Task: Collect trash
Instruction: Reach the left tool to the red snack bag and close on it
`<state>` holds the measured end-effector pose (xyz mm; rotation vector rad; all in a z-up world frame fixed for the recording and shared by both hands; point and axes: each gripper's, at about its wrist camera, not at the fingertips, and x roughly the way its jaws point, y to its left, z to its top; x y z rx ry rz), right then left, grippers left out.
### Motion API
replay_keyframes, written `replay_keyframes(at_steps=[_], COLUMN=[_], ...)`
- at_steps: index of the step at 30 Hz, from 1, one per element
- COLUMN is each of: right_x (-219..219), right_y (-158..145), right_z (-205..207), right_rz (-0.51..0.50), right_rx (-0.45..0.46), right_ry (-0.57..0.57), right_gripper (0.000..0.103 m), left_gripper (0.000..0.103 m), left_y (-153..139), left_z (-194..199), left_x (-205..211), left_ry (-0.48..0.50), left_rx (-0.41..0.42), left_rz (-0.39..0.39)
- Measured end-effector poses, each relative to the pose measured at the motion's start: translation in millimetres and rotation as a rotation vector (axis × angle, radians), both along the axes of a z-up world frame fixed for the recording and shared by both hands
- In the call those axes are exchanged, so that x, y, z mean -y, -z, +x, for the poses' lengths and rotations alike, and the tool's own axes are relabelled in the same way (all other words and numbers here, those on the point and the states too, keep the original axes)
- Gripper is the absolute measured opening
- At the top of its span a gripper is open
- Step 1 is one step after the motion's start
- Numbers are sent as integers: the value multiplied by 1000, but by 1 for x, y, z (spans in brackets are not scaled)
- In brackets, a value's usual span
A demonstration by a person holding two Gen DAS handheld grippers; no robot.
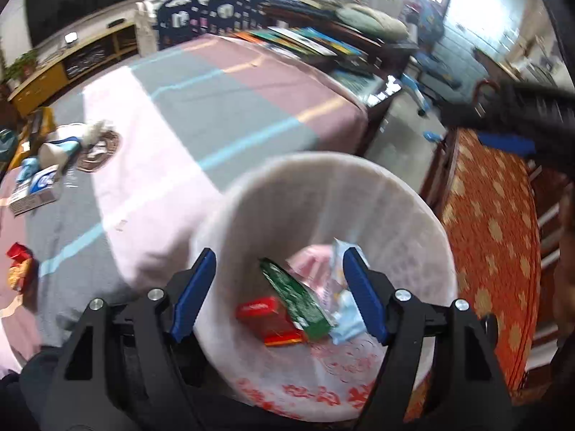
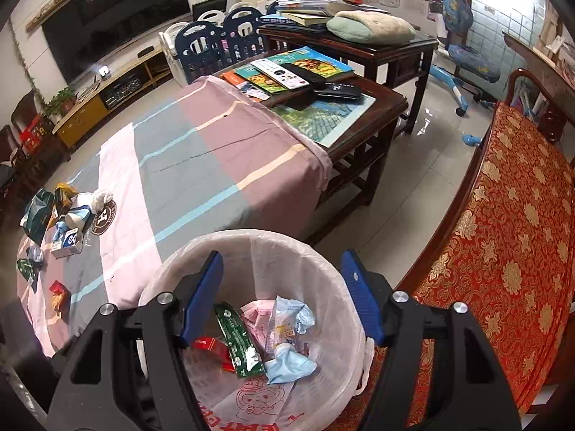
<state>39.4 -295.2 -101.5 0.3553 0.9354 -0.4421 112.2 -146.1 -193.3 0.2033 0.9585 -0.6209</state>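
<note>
A bin lined with a white plastic bag (image 1: 359,186) (image 2: 323,262) stands beside the table. In it lie a green wrapper (image 1: 294,294) (image 2: 235,341), a red box (image 1: 269,318) (image 2: 212,346), a blue mask (image 2: 287,364) and crumpled wrappers (image 2: 291,318). My left gripper (image 1: 280,294) is open and empty over the bin. My right gripper (image 2: 282,296) is open and empty over the bin. More trash lies on the striped cloth: a white and blue box (image 1: 36,190) (image 2: 68,242), a paper cup (image 1: 57,152) (image 2: 77,215), a red snack bag (image 1: 19,265) (image 2: 59,292), and green bags (image 2: 37,213).
The cloth-covered table (image 2: 215,165) carries books and remotes (image 2: 287,72) at its far end. A red and gold cushioned bench (image 2: 503,233) runs along the right. A dark side table (image 2: 359,39) and a blue chair (image 2: 463,57) stand behind.
</note>
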Motion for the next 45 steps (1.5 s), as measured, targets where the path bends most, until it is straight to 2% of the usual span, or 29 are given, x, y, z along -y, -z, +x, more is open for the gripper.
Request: replay_keyframes(at_steps=[2,6,10,14,17,22,26,29,34,37,41,45], right_x=[-9,-31,-60,-90,-110,-148,-174,-179,-169,-164,-159,-153], right_y=[-1,-1,5,12,17,23,25,26,26,28,32,42], right_z=[2,7,18,30,40,51,55,57,57,58,57,57], right_rz=[-25,-87,-94,-85,-73,-49,-83,-78,-47,-27,3,26], right_rx=[1,4,-2,-17,-30,-38,-42,-44,-41,-42,-34,-48], right_ry=[-18,-72,-150,-222,-261,-332,-397,-399,-368,-357,-352,-357], right_gripper=[68,68,68,68,68,68,68,68,68,68,68,68], left_gripper=[74,74,74,76,76,77,79,80,84,85,86,86], left_y=[-8,-25,-38,-38,-28,-7,-5,0,13,18,24,28], left_z=[12,44,60,71,76,82,78,80,79,79,84,94], left_x=[-22,-97,-177,-246,-277,-286,-288,-296,-326,-334,-315,-287], left_ry=[-76,-341,-611,-777,-846,-879,-881,-879,-925,-945,-885,-787], left_rx=[24,72,182,161,119,75,70,34,-83,-118,-124,-130], left_rz=[-15,-41,43,9,-43,-26,-55,-123,-344,-412,-357,-246])
